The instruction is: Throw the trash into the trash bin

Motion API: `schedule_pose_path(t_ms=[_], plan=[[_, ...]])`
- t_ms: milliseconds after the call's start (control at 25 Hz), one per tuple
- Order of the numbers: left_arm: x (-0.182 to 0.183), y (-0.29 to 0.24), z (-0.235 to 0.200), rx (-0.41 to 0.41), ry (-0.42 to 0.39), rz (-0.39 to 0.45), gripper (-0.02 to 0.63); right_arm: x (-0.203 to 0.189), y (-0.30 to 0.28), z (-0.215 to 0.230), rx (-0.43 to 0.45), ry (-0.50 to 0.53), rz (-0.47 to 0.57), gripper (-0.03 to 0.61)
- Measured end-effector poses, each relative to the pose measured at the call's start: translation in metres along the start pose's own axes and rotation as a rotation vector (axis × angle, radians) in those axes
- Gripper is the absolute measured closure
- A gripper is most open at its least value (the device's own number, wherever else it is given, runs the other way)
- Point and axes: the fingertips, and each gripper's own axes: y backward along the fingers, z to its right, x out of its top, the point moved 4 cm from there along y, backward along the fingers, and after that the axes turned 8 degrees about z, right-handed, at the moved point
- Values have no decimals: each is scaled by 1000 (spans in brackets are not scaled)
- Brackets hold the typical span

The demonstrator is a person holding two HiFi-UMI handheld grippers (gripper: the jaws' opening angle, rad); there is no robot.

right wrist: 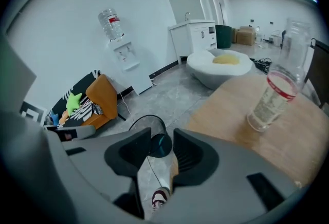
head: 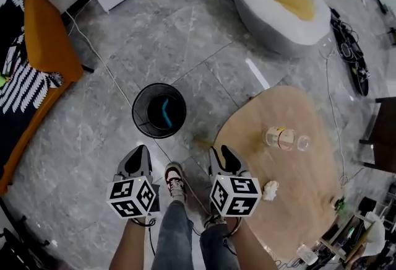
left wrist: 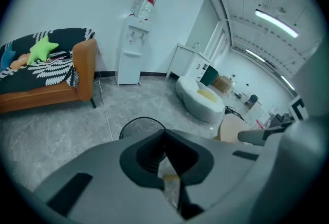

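The black mesh trash bin (head: pixel 137 115) stands on the floor ahead of my feet, with a blue item lying in it. It also shows past the jaws in both gripper views: bin (left wrist: pixel 134 126), bin (right wrist: pixel 149 123). My left gripper (head: pixel 138 152) hangs above the floor short of the bin, and its fingertips meet: left gripper (left wrist: pixel 164 133). A pale patch with a yellow spot shows behind those tips; I cannot tell what it is. My right gripper (head: pixel 223 152) is beside the table edge. In its own view the right gripper (right wrist: pixel 163 138) is narrowly open on nothing. A clear bottle (head: pixel 286 139) and crumpled white paper (head: pixel 270 189) sit on the wooden table (head: pixel 278 101).
An orange sofa (head: pixel 46 52) stands at the left and a white beanbag (head: pixel 272 2) at the far right. A water dispenser (left wrist: pixel 131 51) stands against the wall. A thin cable (head: pixel 99 58) runs across the floor toward my shoes (head: pixel 175 179). Clutter lines the table's right side.
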Motion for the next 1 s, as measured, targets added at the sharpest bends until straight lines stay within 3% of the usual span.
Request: schedule_pose_path(t_ms=[240,760,1000], plan=[[-9,13,47,-57,-33,-29,623,-11,55,40,-68,-23,-2,440],[-61,8,186,-270,-144,-117,623,-37,149,156,-266,-108,41,440],[-91,4,215,-326,-204,-164,623,-68,167,182,-323,-142,27,440]])
